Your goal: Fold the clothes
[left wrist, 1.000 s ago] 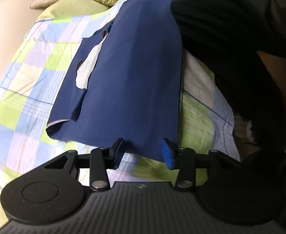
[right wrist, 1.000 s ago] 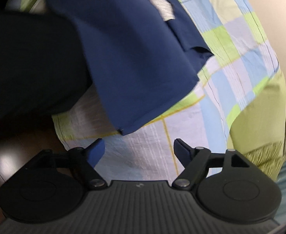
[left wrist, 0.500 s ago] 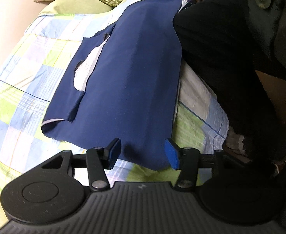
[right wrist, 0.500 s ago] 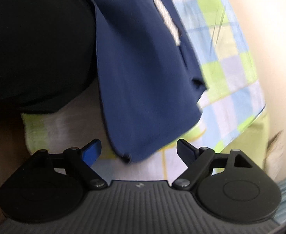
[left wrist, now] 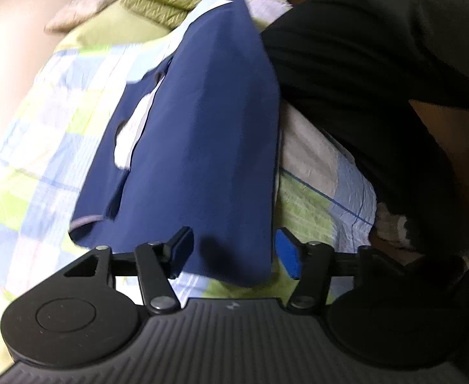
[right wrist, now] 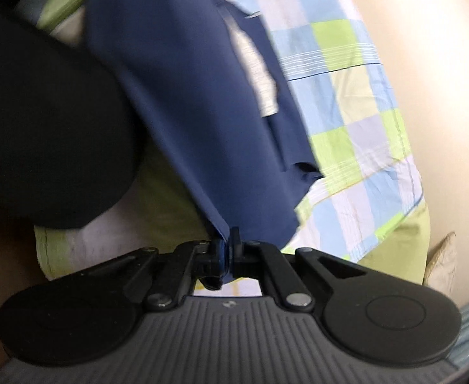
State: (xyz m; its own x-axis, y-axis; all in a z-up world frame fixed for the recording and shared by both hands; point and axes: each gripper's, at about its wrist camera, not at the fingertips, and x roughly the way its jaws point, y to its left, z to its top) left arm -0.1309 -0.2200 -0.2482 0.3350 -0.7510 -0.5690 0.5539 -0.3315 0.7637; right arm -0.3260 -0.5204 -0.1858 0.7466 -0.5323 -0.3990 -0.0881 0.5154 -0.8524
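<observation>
A navy blue garment [left wrist: 202,134] with a white inner patch lies along the edge of a checked bed cover. In the left wrist view its near corner sits between the fingers of my left gripper [left wrist: 234,252], whose jaws are opening and whose pads stand apart from the cloth. In the right wrist view my right gripper [right wrist: 226,249] is shut on the other near corner of the navy garment [right wrist: 186,80], and the cloth runs taut up from the pads. In the left wrist view the far corner looks lifted, but the right gripper there is too small to make out.
The checked blue, green and white bed cover [left wrist: 42,147] spreads under the garment, with green pillows [left wrist: 161,6] at its far end. A person in black clothing [left wrist: 378,64] stands close against the bed edge, also filling the left of the right wrist view. A beige wall [right wrist: 426,64] runs behind.
My right gripper closed its wide jaws onto the garment's corner and lifted it. My left gripper's jaws spread wider around the other corner, and the garment pulled into a narrower, tauter shape.
</observation>
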